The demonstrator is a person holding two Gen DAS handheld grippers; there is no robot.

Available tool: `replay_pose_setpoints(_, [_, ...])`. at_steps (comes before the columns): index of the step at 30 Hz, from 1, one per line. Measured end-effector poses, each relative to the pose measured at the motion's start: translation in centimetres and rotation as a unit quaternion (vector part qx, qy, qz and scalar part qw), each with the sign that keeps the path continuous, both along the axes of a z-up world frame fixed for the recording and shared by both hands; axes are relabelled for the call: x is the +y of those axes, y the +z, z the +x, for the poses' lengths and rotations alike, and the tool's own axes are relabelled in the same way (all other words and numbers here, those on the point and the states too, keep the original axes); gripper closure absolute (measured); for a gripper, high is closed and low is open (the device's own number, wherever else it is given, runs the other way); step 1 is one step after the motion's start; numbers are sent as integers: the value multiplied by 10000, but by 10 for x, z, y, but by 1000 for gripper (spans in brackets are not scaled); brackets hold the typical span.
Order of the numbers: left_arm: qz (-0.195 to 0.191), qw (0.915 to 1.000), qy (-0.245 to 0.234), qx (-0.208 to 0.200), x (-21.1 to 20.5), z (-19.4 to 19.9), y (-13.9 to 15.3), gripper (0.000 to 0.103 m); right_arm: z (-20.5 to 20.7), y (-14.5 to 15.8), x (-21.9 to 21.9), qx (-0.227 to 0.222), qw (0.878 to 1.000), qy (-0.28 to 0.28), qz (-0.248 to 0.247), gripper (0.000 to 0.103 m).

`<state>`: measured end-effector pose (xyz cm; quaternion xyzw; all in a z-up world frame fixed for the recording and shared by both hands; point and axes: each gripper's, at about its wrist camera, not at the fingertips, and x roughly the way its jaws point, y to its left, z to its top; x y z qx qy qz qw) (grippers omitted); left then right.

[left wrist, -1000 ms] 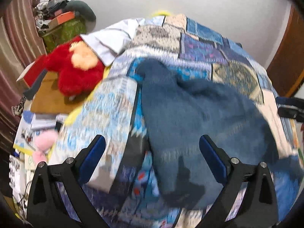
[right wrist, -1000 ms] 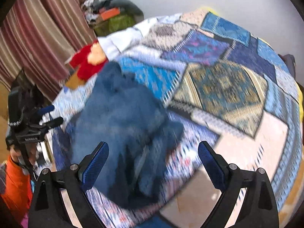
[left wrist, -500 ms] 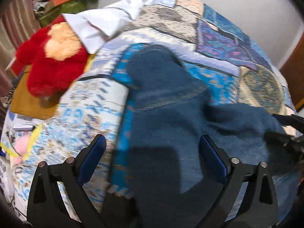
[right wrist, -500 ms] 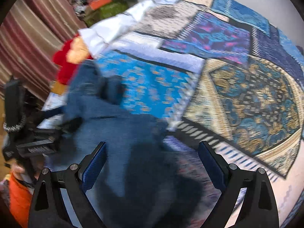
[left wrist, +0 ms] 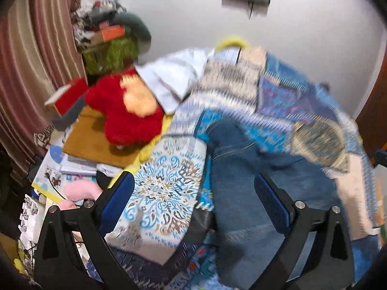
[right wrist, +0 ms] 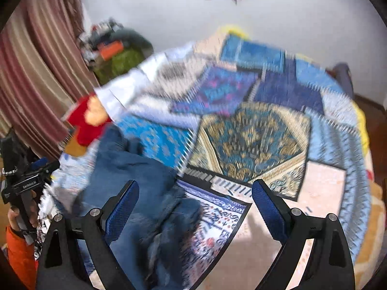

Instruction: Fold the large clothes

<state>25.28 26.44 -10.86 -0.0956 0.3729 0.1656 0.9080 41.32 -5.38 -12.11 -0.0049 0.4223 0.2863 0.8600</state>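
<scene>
Both grippers (left wrist: 194, 200) (right wrist: 195, 204) agape over blurred jeans (left wrist: 261, 183), lower end cropped.

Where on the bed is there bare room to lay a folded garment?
Free: the patchwork quilt right of the crumpled blue denim garment, especially the pale pink patch. Crowded: the bed's left edge, with the red plush toy and white cloth.

Both fisheye views are brightly, evenly lit, smeared by motion blur, curved at edges, with dark vignetted corners.
</scene>
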Motion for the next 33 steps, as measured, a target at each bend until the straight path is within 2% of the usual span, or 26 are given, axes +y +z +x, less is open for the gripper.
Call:
replay_pose_setpoints(5, [-51, 9954, -233, -931, -32, -56, 63, 2, -66, 69, -14, -859, 9948, 127, 539, 9])
replay_pose_setpoints(9, [-107, 9852, -500, -1636, -63, -101, 106, 2, -129, 121, -28, -1592, 9817, 209, 1025, 9])
replay_pose_setpoints(14, [-182, 9679, -841, -2360, -104, -153, 141, 2, -196, 154, -47, -2164, 9639, 175, 1544, 9])
replay_pose_setpoints(18, [267, 9556, -834, -2814, -141, -193, 155, 2, -244, 163, -56, -2510, 9524, 121, 1727, 9])
replay_pose_setpoints(23, [767, 9450, -714, -3099, -175, -226, 155, 2, -283, 159, -58, -2645, 9498, 141, 1664, 9])
replay_pose_setpoints(26, [899, 9446, -655, -3088, -185, -234, 152, 2, -300, 152, -58, -2750, 9503, -26, 1462, 9])
replay_pose_setpoints(29, [825, 9474, -677, -3018, -184, -234, 149, 0, -312, 148, -56, -2820, 9513, -116, 1243, 8])
replay_pose_setpoints(31, [794, 9501, -635, -2950, -183, -231, 148, 0, -317, 146, -56, -2875, 9508, -208, 1137, 2])
replay_pose_setpoints(33, [750, 9517, -598, -2917, -181, -231, 146, 0, -319, 144, -56, -2892, 9509, -277, 1070, 0])
